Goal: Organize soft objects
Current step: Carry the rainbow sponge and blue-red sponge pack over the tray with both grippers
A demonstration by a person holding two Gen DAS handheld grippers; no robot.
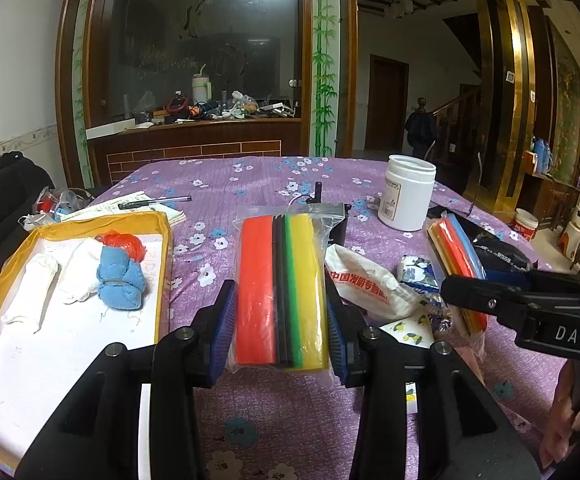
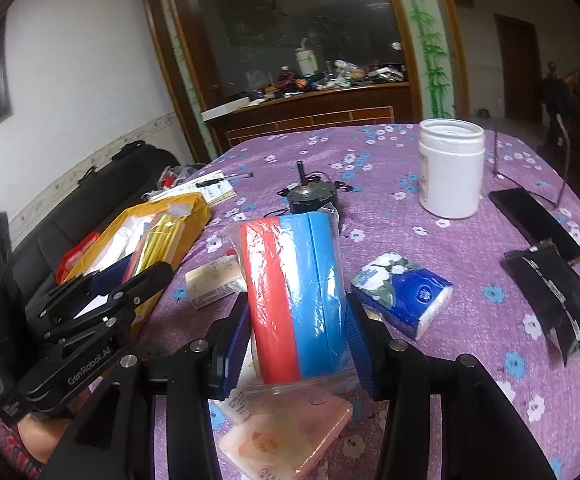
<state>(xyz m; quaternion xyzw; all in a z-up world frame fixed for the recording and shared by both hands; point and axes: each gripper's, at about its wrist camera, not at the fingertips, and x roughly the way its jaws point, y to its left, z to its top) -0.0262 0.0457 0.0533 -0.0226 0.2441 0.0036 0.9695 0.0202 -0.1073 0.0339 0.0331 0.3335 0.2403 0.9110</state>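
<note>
Left claw (image 1: 280,322) is gripping a bagged foam pack (image 1: 282,288) by its long sides, pads pressing flat faces so the slippery bag is not sliding, lifted above the table (image 1: 250,184). Right claw (image 2: 295,344) is likewise clamping a red-blue pack (image 2: 293,300) upright over the clutter. Farther left, the yellow tray (image 1: 164,240) is holding rolled cloths (image 1: 120,280), likely the destination for both.

Left claw (image 1: 282,316) clamping bagged foam sheets (image 1: 282,292), yellow box (image 1: 162,240) left, white jar (image 1: 407,192) beyond
</note>
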